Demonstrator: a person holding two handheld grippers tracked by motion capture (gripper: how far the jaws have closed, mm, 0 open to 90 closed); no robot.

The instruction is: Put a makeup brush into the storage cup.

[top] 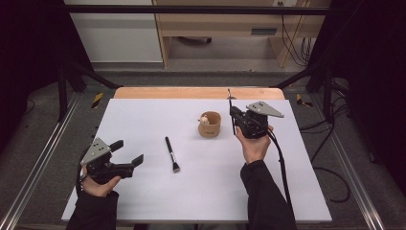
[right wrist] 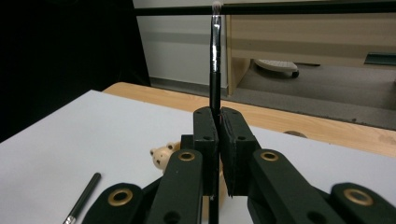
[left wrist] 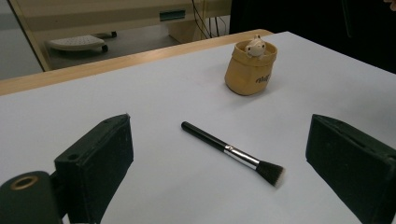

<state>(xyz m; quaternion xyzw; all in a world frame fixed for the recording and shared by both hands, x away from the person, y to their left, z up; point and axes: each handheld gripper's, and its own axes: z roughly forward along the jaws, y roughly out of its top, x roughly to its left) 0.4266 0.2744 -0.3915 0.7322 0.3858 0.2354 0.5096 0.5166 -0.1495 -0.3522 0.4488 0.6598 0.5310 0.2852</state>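
A black makeup brush (top: 171, 154) with a silver ferrule lies flat on the white table top (top: 143, 120), bristles toward me. In the left gripper view the same brush (left wrist: 231, 151) lies a little ahead of the jaws. My left gripper (top: 128, 151) rests at the near left, open with nothing between its jaws (left wrist: 219, 123). My right gripper (top: 233, 112) hovers just right of a tan cup (top: 210, 125) and is shut on a thin black brush (top: 230, 98) that stands upright. In the right gripper view the thin brush (right wrist: 215, 56) rises from the closed jaws (right wrist: 218, 112).
The tan cup (left wrist: 250, 70) holds a small pale bear figure (left wrist: 255, 45), which also peeks out left of the right gripper's jaws (right wrist: 163, 156). A wooden edge (top: 196, 92) borders the table's far side. Black frame bars and cables stand beyond the table.
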